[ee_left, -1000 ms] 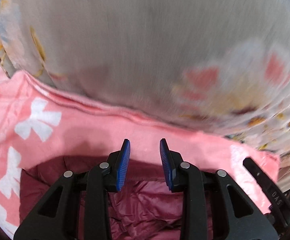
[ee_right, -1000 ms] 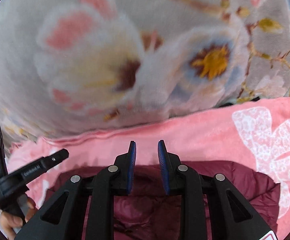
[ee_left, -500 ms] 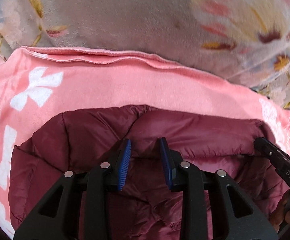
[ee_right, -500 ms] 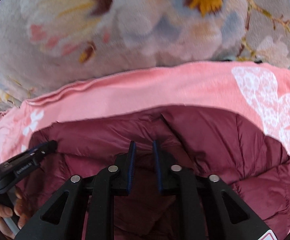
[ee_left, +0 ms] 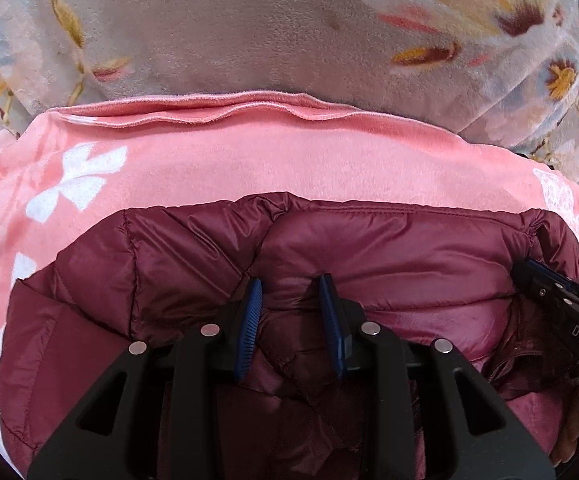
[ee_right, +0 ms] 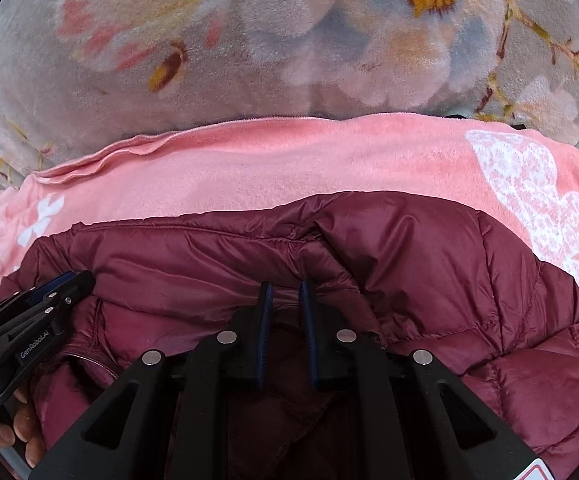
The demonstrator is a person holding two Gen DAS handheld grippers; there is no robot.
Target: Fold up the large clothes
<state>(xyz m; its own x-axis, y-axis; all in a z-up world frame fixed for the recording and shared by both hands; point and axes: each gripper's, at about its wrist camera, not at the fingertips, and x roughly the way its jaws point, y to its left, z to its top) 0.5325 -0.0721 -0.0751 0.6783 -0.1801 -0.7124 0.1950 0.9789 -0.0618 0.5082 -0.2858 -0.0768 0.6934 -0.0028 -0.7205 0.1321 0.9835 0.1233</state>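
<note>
A maroon quilted puffer jacket (ee_left: 369, 248) lies on a pink blanket (ee_left: 249, 160); it also shows in the right wrist view (ee_right: 409, 248). My left gripper (ee_left: 291, 292) is low over the jacket near its top edge, jaws apart, with jacket fabric between them. My right gripper (ee_right: 285, 292) sits beside it over the same edge, jaws a narrow gap apart with a fold of jacket between them. The right gripper shows at the left view's right edge (ee_left: 561, 300); the left gripper shows at the right view's left edge (ee_right: 29, 320).
The pink blanket (ee_right: 289, 160) has white bow prints and lies on a grey floral plush blanket (ee_left: 249, 20) that fills the background, also in the right wrist view (ee_right: 289, 40). The person's fingers (ee_right: 25, 428) show at the lower left.
Both grippers have dropped and drawn back towards the jacket, which now fills the lower half of both views. The right jaws have narrowed slightly.
</note>
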